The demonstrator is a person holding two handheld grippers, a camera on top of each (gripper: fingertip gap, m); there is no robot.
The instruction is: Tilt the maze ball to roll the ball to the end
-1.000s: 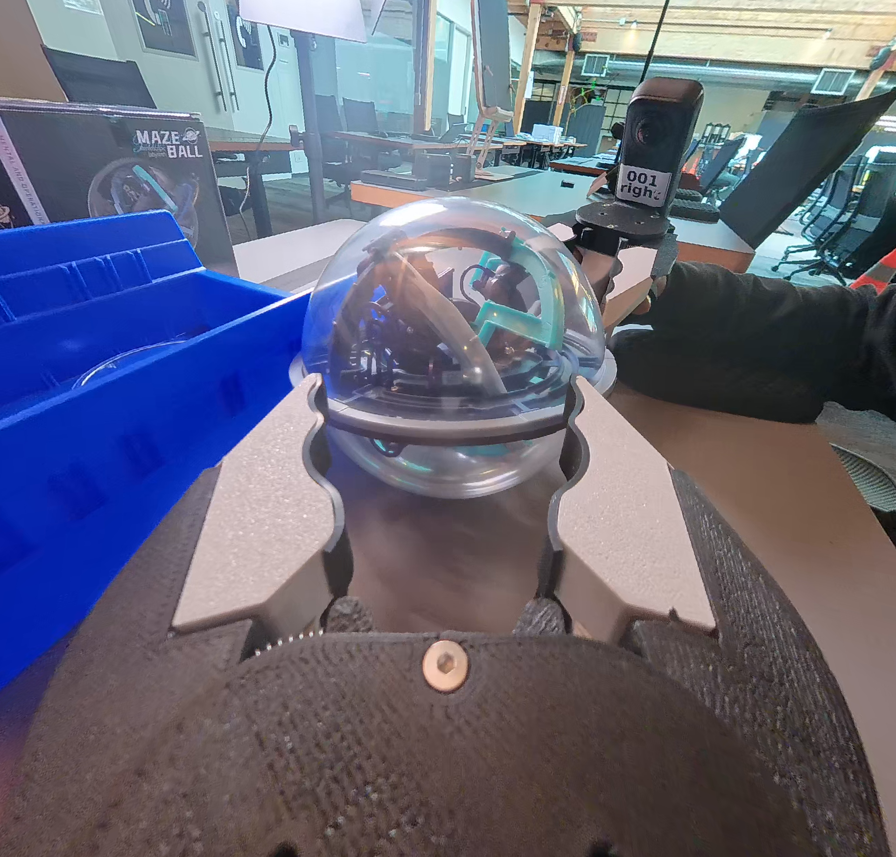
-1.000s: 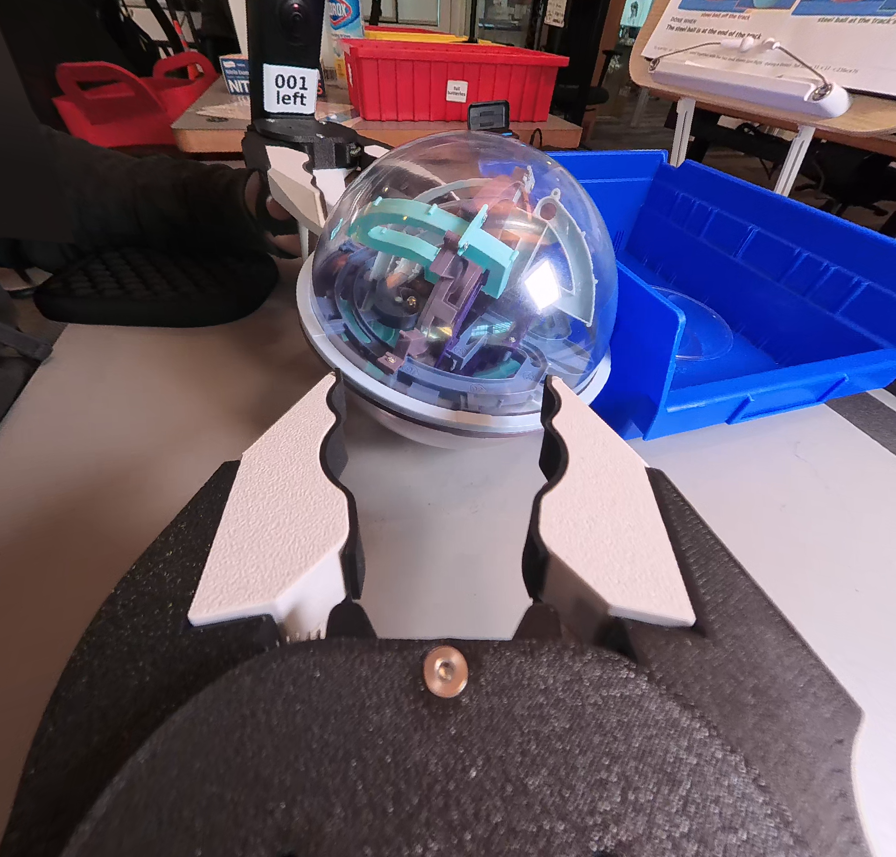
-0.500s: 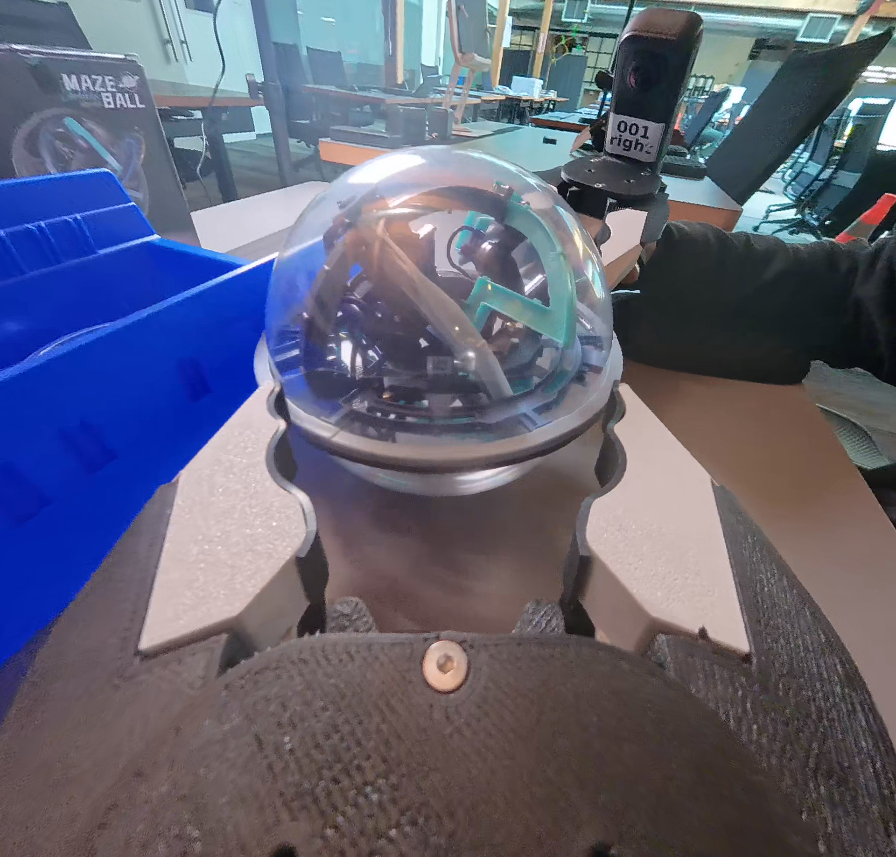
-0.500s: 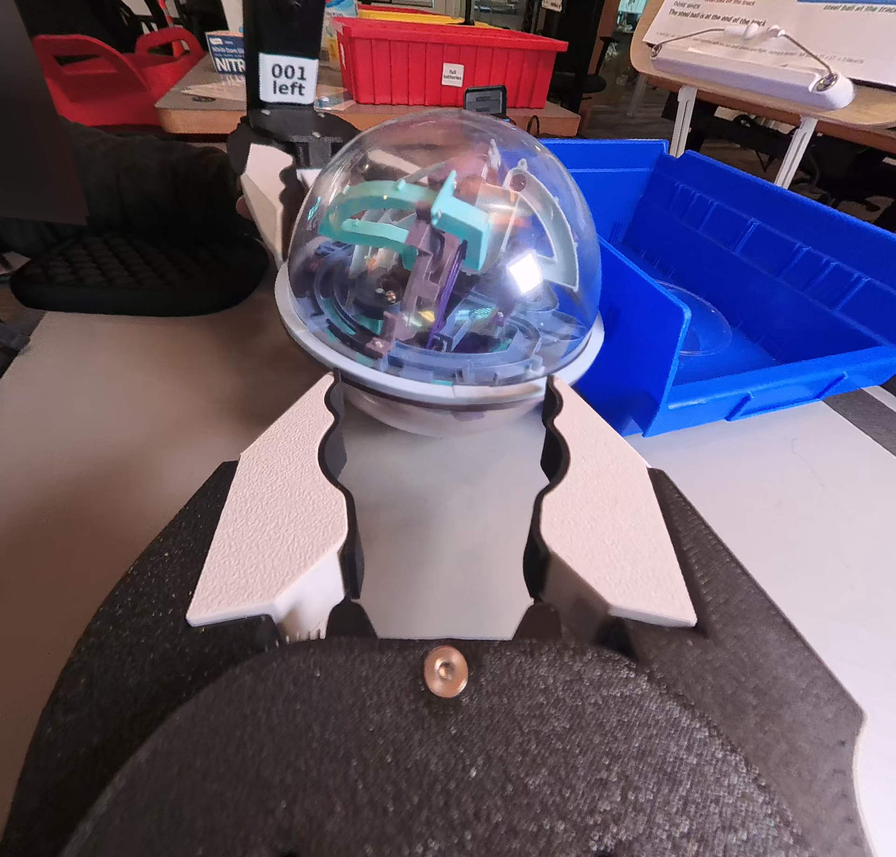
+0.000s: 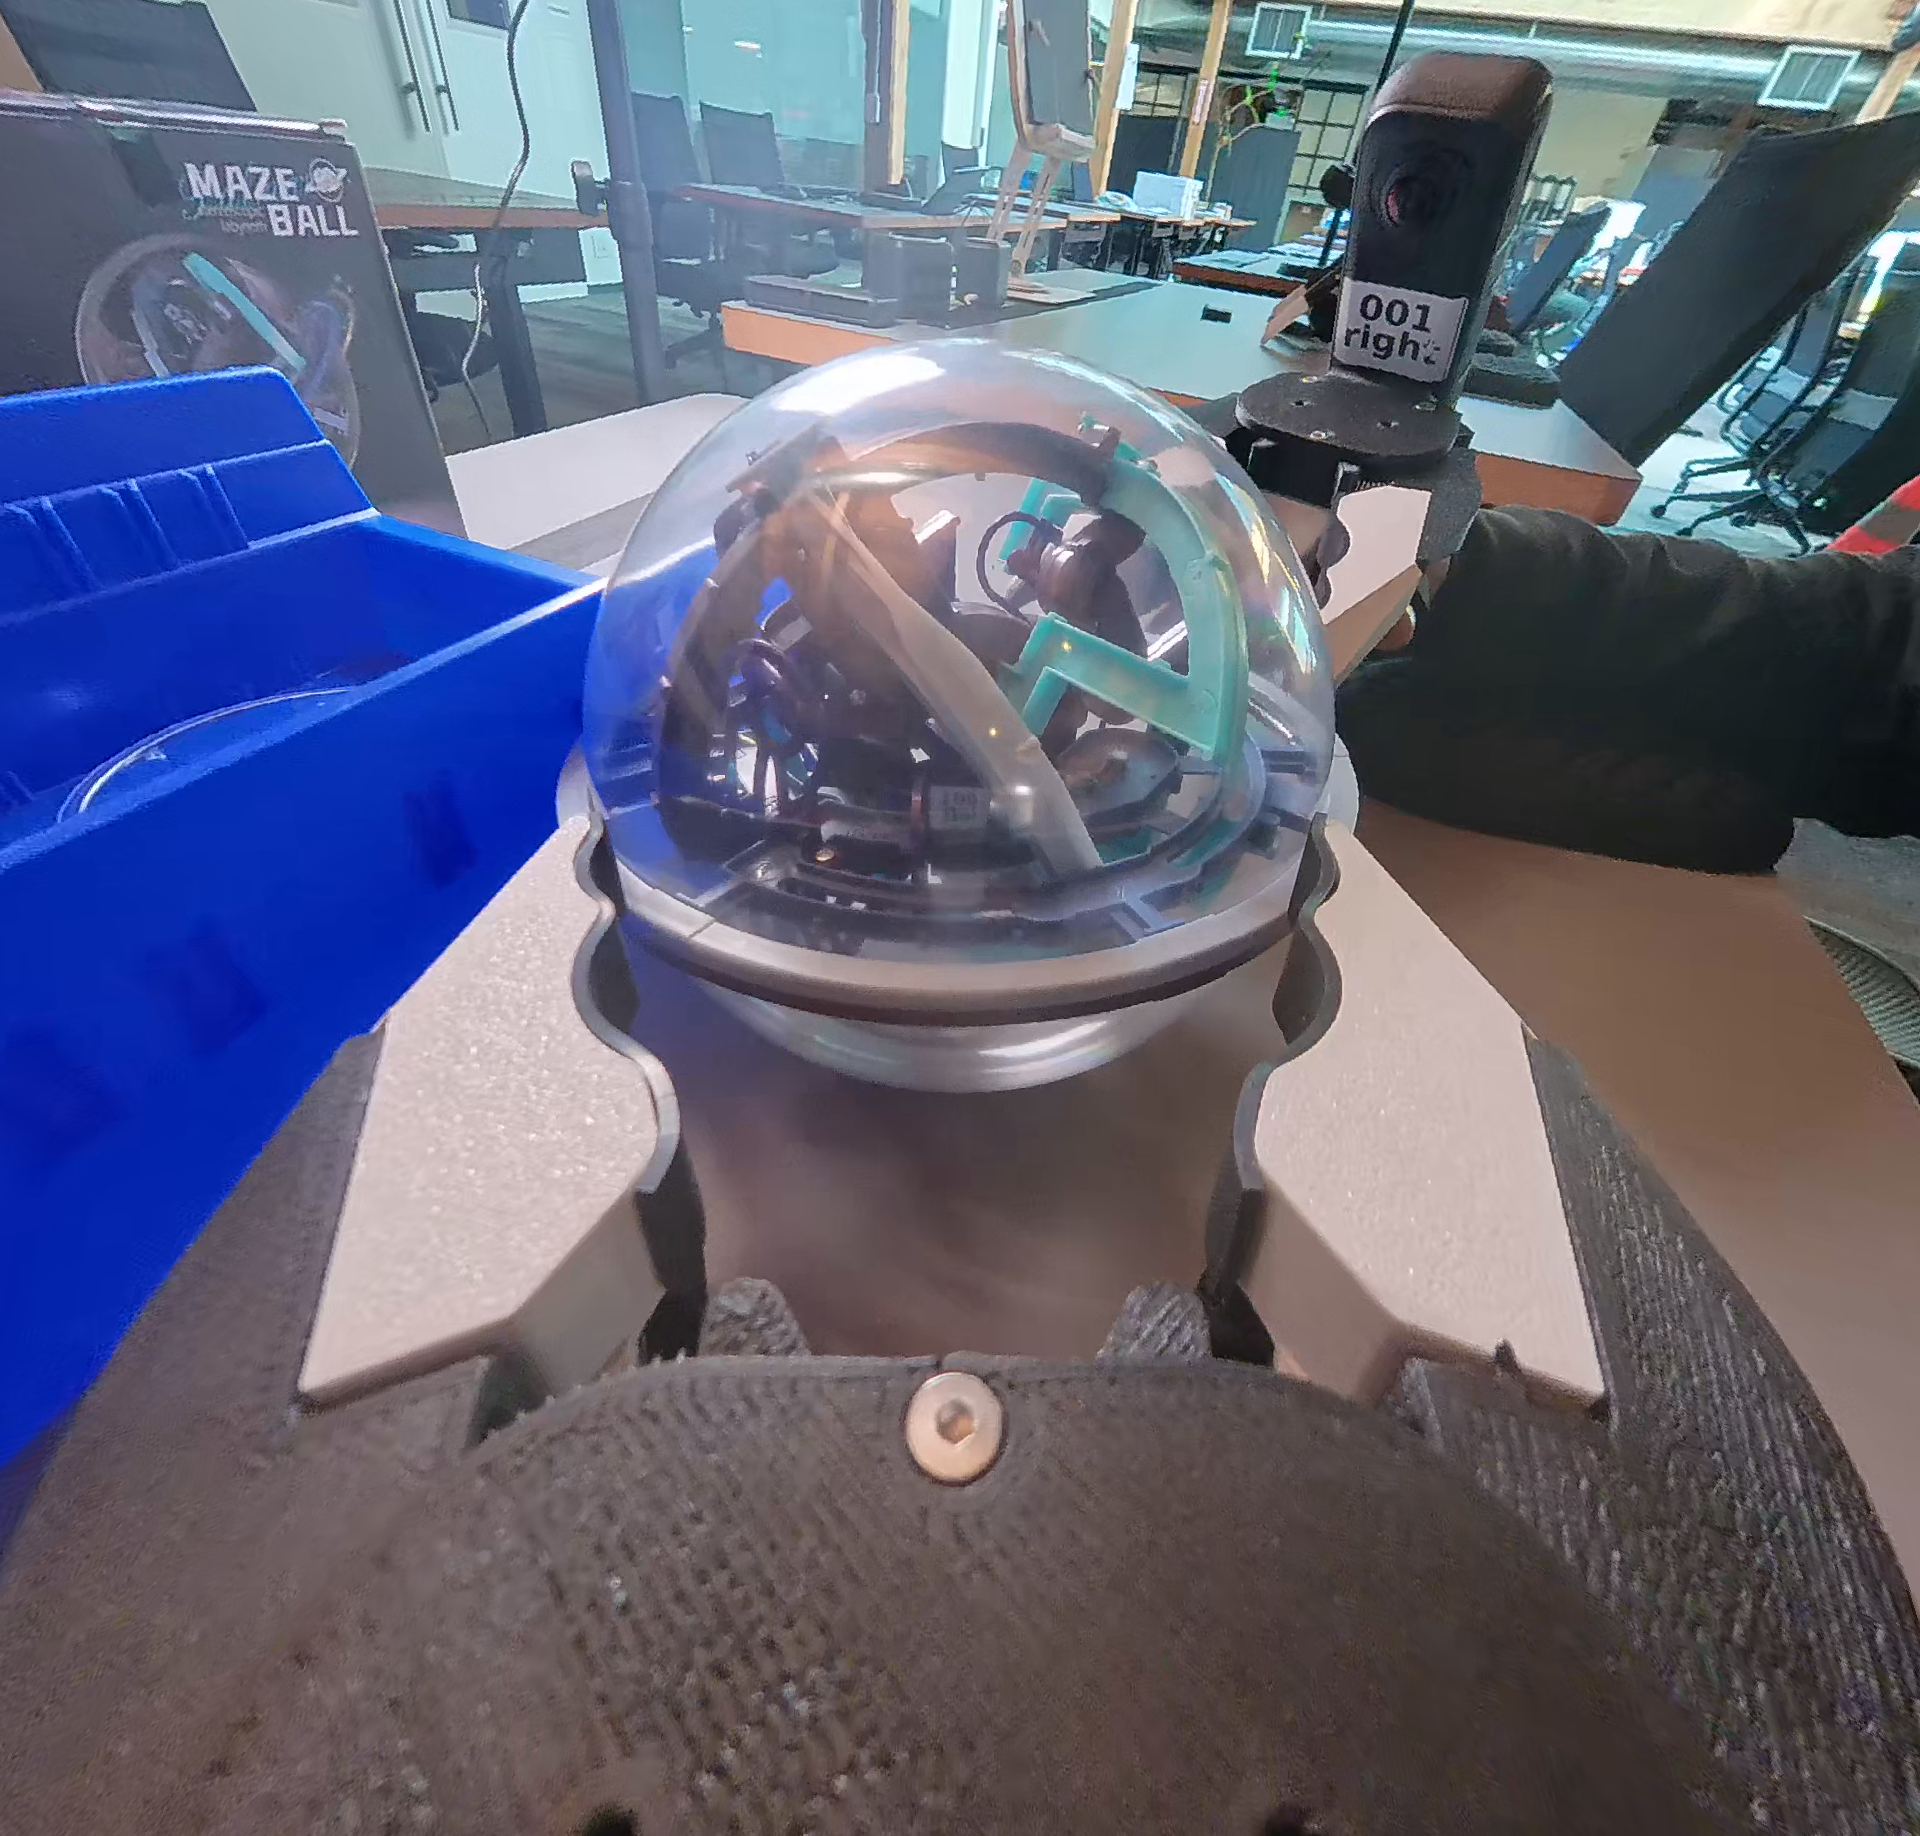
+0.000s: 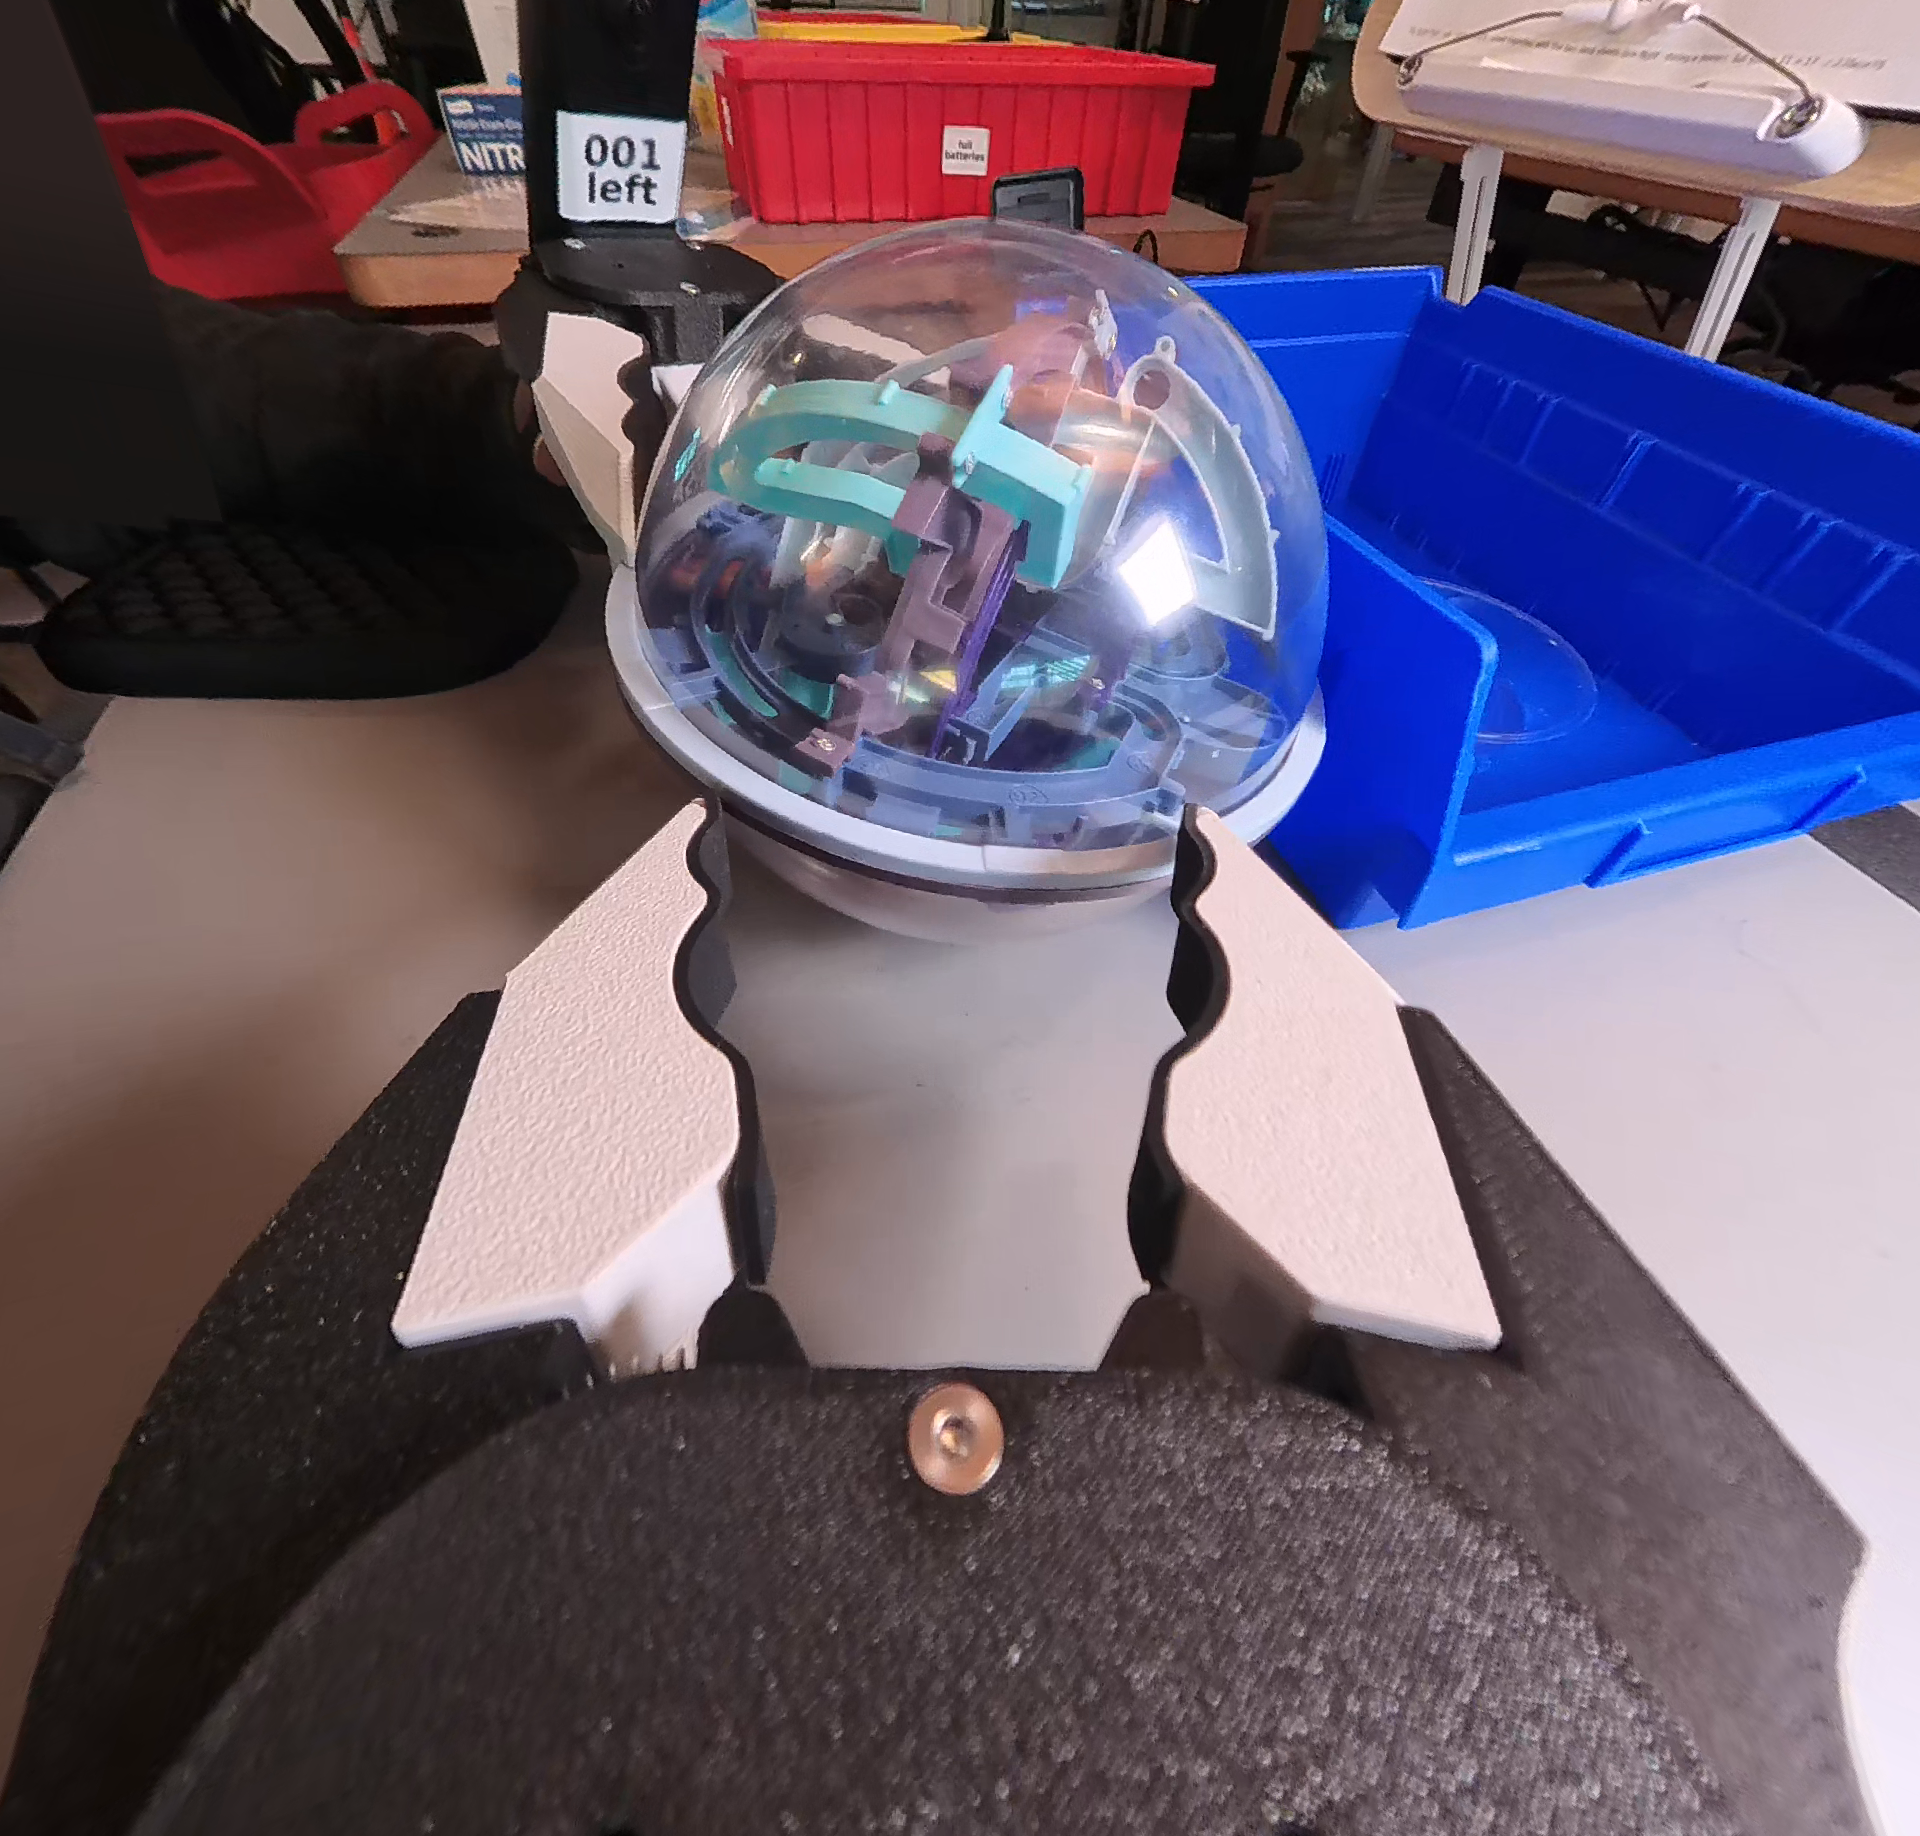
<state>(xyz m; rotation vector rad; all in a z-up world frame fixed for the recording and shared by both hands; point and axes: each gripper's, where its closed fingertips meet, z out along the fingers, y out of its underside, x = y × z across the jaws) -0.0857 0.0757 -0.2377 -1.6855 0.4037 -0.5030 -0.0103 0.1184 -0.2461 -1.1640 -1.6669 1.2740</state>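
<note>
The maze ball (image 5: 956,664) is a clear sphere with a grey ring at its middle and teal, purple and grey tracks inside. My left gripper (image 5: 956,851) is spread wide, and both pads (image 5: 603,872) press the ball just under the ring. From the opposite side, my right gripper (image 6: 945,830) grips the near lower dome of the ball (image 6: 977,560), its fingertips (image 6: 696,851) under the ring. The ball is tilted. I cannot tell if it touches the table. Each gripper shows behind the ball in the other's view: the left gripper (image 6: 582,436), the right gripper (image 5: 1371,602).
A blue bin (image 5: 260,747) stands right beside the ball and holds a clear dome (image 6: 1527,685). The maze ball's black box (image 5: 208,259) stands behind the bin. A dark sleeve (image 5: 1662,685) lies on the table. A red bin (image 6: 956,124) sits on a far table.
My left gripper opened wider and slid farther onto the ball, so its tips now sit at the ring. The ball has tilted more. My right gripper stayed on the ball.
</note>
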